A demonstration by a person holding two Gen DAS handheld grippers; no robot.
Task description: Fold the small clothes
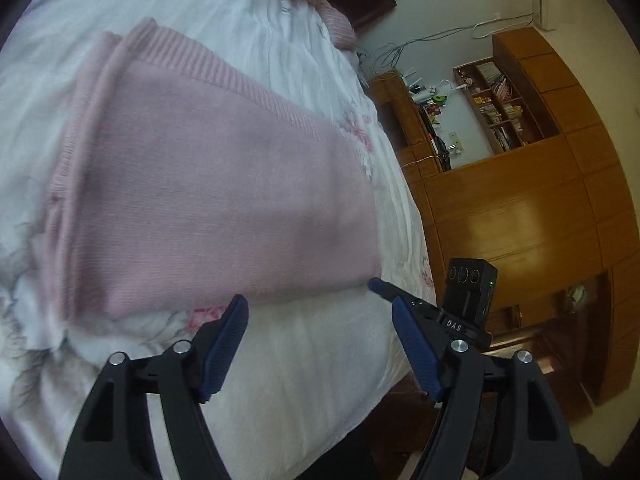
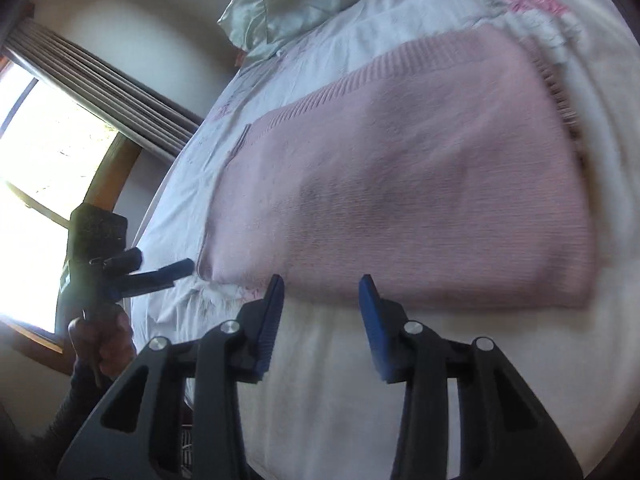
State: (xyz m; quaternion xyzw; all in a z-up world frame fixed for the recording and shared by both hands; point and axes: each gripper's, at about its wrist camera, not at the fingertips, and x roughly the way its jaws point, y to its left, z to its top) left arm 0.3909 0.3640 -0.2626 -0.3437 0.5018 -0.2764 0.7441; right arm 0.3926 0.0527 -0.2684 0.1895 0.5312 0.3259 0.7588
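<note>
A pink knitted garment [image 1: 208,184] lies folded flat on the white bedsheet [image 1: 304,360], with its ribbed hem on the far side. My left gripper [image 1: 318,304] hovers open just short of the near fold edge, nothing between its blue fingers. In the right wrist view the same pink garment [image 2: 400,184] fills the middle. My right gripper [image 2: 321,282] is open at its near edge and holds nothing. The left gripper [image 2: 164,262] shows there at the garment's near left corner, open, held by a hand [image 2: 100,344]. A blue finger [image 1: 380,286] of the right gripper touches the garment's near right corner.
Pillows [image 2: 288,4] lie at the head of the bed. A wooden wardrobe [image 1: 520,220] and a cluttered shelf [image 1: 496,108] stand past the bed's right edge. A bright window [image 2: 40,184] with a curtain is beyond the bed's left edge. Bare sheet [image 2: 340,400] lies under both grippers.
</note>
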